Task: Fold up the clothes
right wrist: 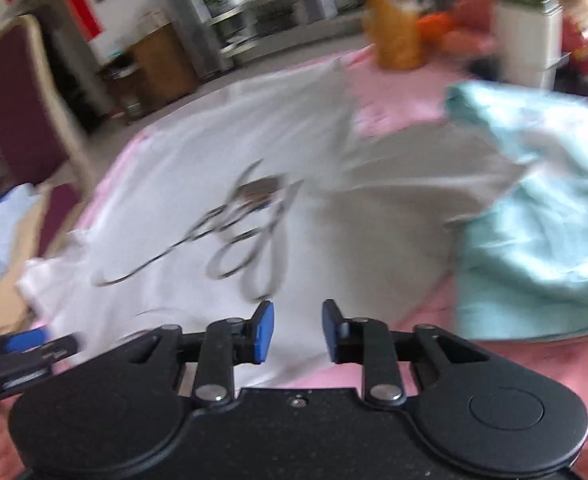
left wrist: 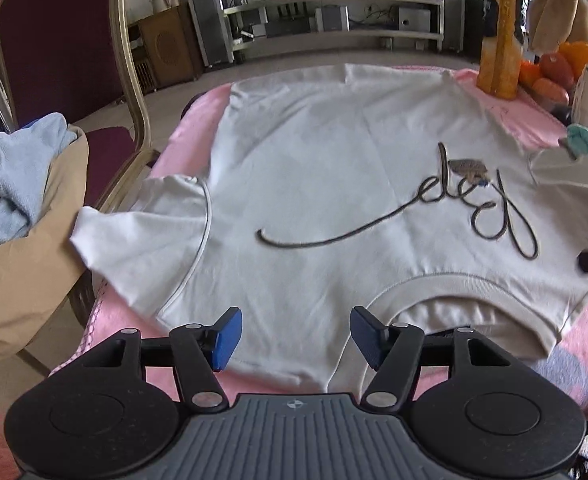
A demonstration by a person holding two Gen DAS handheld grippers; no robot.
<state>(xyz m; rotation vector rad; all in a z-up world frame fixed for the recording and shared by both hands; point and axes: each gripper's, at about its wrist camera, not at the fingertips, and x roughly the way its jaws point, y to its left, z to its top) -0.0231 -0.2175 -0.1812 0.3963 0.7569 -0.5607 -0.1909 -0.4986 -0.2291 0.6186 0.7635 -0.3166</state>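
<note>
A white T-shirt (left wrist: pixel 318 168) with dark script lettering lies spread flat on a pink-covered table (left wrist: pixel 197 120), collar (left wrist: pixel 462 292) toward me. My left gripper (left wrist: pixel 291 338) is open and empty, hovering over the shirt's near shoulder, left of the collar. The shirt also shows, blurred, in the right wrist view (right wrist: pixel 197 208). My right gripper (right wrist: pixel 297 330) is open and empty above the shirt's near edge. The left gripper (right wrist: pixel 25 344) shows at the left edge of that view.
A light teal garment (right wrist: pixel 534 216) lies at the table's right. An orange bottle (left wrist: pixel 500 32), oranges (left wrist: pixel 554 68) and a white box (right wrist: pixel 528 40) stand at the far right. A maroon chair (left wrist: pixel 61 48) stands left, with blue and tan clothes (left wrist: pixel 17 184) heaped beside it.
</note>
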